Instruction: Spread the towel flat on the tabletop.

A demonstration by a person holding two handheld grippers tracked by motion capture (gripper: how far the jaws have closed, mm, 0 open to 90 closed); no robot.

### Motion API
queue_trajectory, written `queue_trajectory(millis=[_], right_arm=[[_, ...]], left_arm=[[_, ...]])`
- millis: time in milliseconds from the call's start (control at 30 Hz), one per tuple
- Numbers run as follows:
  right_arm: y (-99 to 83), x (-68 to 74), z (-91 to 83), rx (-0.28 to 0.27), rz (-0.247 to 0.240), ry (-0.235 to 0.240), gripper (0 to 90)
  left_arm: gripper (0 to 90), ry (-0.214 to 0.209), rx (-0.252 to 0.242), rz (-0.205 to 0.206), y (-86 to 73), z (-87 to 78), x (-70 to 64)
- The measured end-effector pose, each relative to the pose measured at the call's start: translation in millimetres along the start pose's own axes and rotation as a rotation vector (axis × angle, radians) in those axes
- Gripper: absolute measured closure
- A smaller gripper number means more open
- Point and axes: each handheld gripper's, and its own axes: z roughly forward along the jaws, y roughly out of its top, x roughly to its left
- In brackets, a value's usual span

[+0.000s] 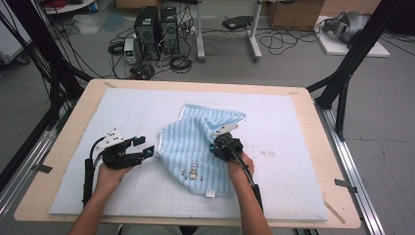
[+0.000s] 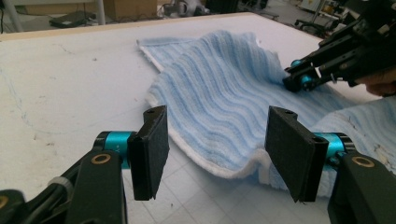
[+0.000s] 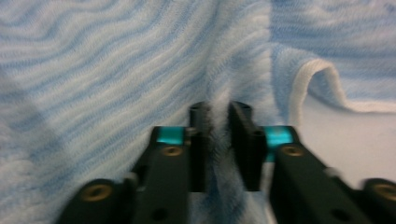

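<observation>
Right gripper (image 1: 219,138) clamped on towel (image 1: 195,152) fold; left gripper (image 2: 212,149) jaws apart (towel edge just ahead) – advance, pinch hem squarely

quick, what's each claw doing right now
Left claw: open, jaws apart at the edge of the blue striped towel, holding nothing.
Right claw: closed, pinching a fold of the towel.

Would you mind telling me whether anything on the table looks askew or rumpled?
The blue striped towel lies crooked on the white mat, bunched into a ridge where the right gripper pinches it. The left gripper waits open at its edge. Nothing looks spilled or damaged.
</observation>
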Motion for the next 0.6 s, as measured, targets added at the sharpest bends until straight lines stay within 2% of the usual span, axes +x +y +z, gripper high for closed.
queue_trajectory(millis=[33,100,133,200,267,367,467,600], right_arm=[[1.1,0.6,-0.9,-0.001,-0.026,-0.021,84.6],[1.2,-5.0,-4.8,-0.045,0.006,-0.067,85.0],[0.8,-9.6,-6.5,-0.066,0.023,-0.092,84.9],[0.2,-16.3,-8.7,-0.083,0.051,-0.141,84.9],[0.8,-25.0,-9.5,-0.076,0.069,-0.201,84.9],[3.9,-36.8,-10.7,-0.081,0.095,-0.268,84.9],[7.1,-46.7,-8.0,-0.063,0.103,-0.331,84.9],[7.3,-60.0,-4.7,-0.046,0.14,-0.428,85.0]], left_arm=[[39.6,-0.002,0.002,-0.003,-0.1,-0.1,-0.3],[39.4,-0.009,-0.006,-0.003,-0.3,-1.0,-1.8],[39.6,-0.009,-0.026,-0.008,-1.4,-1.8,-2.8],[40.0,-0.018,-0.041,-0.025,-4.0,-2.4,-4.0],[40.0,-0.007,-0.024,-0.009,-6.8,-1.4,-4.9],[40.0,-0.013,-0.008,-0.013,-9.3,0.9,-4.1],[40.3,-0.021,-0.004,-0.016,-9.9,2.9,-5.1],[40.9,-0.033,0.014,-0.012,-10.6,5.4,-7.6]])
